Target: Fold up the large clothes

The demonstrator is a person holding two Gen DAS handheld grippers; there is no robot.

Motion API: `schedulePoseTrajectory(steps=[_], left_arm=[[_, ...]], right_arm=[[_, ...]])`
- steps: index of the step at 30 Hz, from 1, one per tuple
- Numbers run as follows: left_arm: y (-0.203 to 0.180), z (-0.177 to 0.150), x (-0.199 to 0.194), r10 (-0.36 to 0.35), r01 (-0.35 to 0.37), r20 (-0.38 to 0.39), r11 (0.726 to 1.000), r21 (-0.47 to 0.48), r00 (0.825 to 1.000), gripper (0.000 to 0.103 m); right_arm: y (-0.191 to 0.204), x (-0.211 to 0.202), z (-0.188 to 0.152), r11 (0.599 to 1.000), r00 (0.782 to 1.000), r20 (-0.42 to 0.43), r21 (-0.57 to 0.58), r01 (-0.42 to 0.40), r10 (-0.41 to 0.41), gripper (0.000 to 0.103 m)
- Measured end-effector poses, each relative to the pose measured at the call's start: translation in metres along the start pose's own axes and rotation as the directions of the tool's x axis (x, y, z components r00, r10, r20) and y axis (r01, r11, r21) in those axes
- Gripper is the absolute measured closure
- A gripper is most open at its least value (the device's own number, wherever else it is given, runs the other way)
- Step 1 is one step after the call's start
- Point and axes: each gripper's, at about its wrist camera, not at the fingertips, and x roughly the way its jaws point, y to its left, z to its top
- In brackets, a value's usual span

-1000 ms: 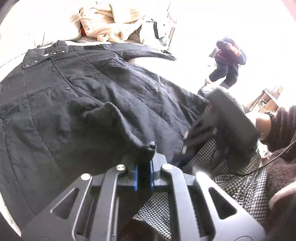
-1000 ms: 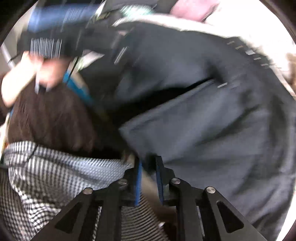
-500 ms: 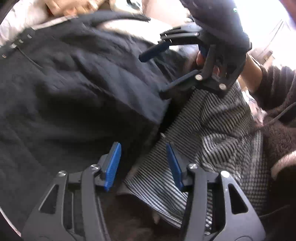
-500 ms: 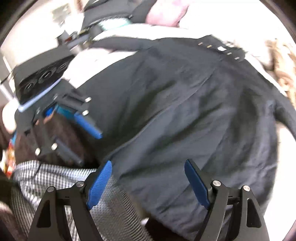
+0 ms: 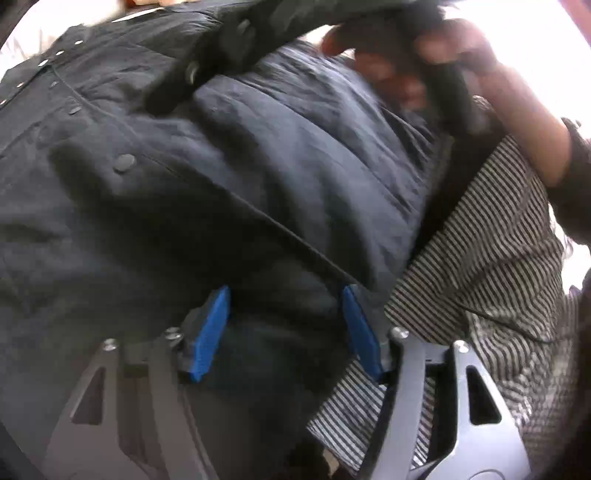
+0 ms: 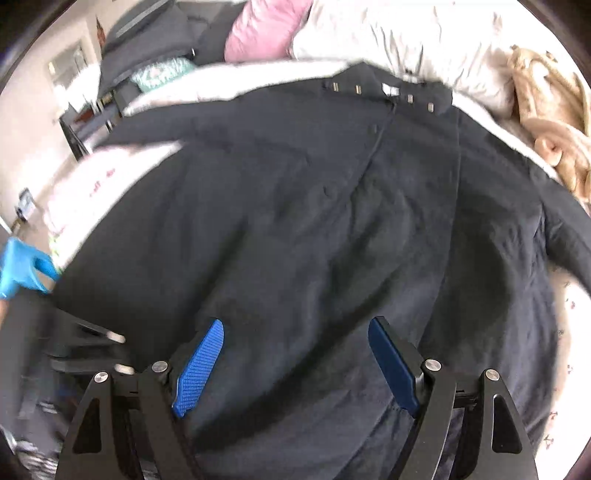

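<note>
Coat flat on bed — both grippers agape above it.

The coat is black, with small silver snaps along its collar. Beside the coat's hem lies a black-and-white striped cloth. Both tools have blue pads on black frames. Beyond the coat's collar sit a pink pillow and a beige blanket.

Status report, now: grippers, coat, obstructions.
Left gripper open, low over coat hem. Right gripper open, nothing held. Coat spread flat on bed, collar far side. Beige blanket beside its shoulder.
</note>
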Motion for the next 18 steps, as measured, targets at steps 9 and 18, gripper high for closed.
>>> schedulePoseTrajectory(steps=[9, 18], left_arm=[[0.071, -0.026, -0.072, 0.204, -0.174, 0.068, 0.937, -0.304, 0.977, 0.027], [0.185, -0.125, -0.136, 0.335, -0.300, -0.097, 0.632, -0.714, 0.937, 0.027]], right_arm=[[-0.029, -0.006, -0.013, 0.998, 0.998, -0.054, 0.061, 0.017, -0.014, 0.021], [-0.142, -0.086, -0.054, 0.922, 0.989, -0.129, 0.372, 0.112, -0.068, 0.021]])
